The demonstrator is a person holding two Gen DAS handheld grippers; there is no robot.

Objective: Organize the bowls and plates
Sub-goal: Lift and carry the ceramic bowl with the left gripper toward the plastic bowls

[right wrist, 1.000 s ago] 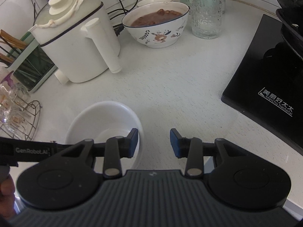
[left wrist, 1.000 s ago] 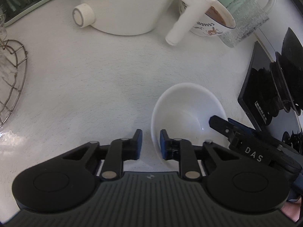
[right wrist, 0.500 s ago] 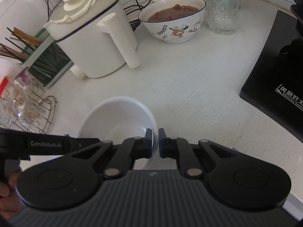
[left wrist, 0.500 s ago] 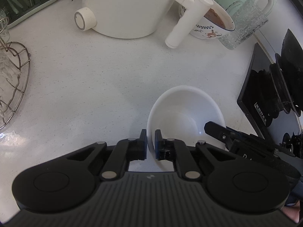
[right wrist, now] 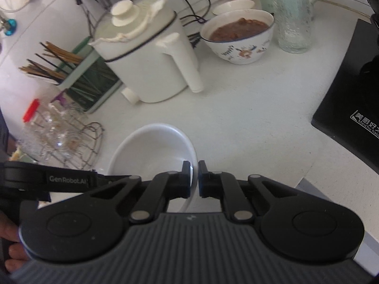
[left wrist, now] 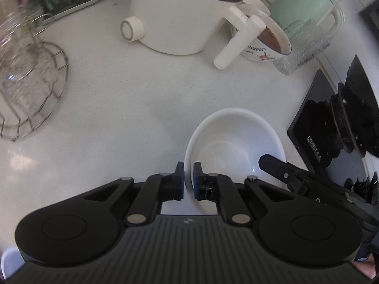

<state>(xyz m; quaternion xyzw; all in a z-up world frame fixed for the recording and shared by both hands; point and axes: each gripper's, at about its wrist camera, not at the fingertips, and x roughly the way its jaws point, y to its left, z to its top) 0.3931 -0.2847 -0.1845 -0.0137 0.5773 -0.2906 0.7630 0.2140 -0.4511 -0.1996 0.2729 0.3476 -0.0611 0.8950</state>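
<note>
An empty white bowl hangs just above the white counter, pinched at two points on its rim. My left gripper is shut on the bowl's left rim, one pad inside and one outside. My right gripper is shut on the opposite rim in the same way. The right gripper's black arm shows at the bowl's far side in the left wrist view, and the left gripper's arm shows in the right wrist view. A floral bowl holding brown food stands at the back.
A white kettle stands behind the bowl. A wire rack with glasses is at the left. A black induction cooker lies at the right. A ribbed glass, a green jug and a chopstick holder line the back.
Both grippers closed onto the white bowl's rim from open. Since then both have risen with the bowl, and the counter and kettle look farther off.
</note>
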